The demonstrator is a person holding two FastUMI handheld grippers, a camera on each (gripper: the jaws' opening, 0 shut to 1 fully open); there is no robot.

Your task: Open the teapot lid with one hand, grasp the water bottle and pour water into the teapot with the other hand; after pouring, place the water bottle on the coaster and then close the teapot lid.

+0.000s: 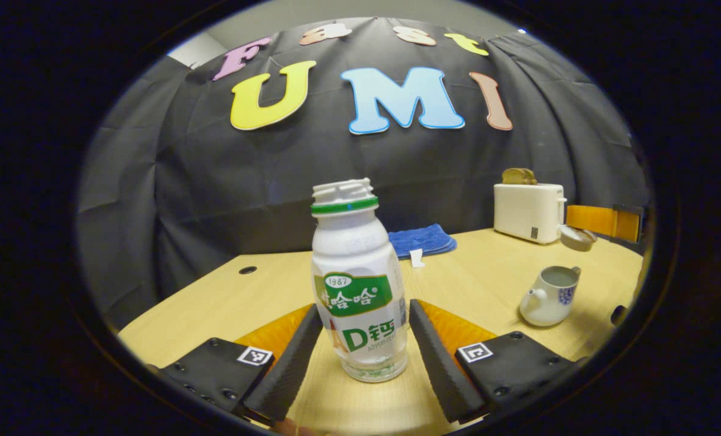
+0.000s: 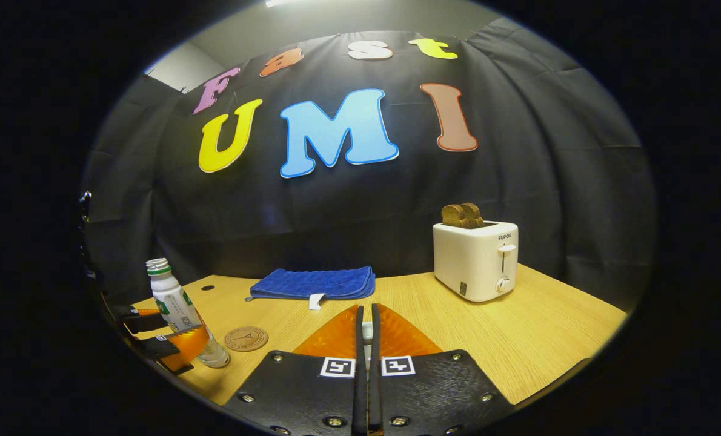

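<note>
Two tongs are at work over the desk. Left tongs stand open around the water bottle, fingers either side of it with gaps showing; the bottle is upright and uncapped, just left of the round coaster. Well to the right of the bottle sits the teapot, its mouth open, and the lid hangs above it. Right tongs are pressed nearly together on something small and pale, seemingly the lid's knob. Behind the teapot stands a toaster; a blue cloth lies behind the bottle
</note>
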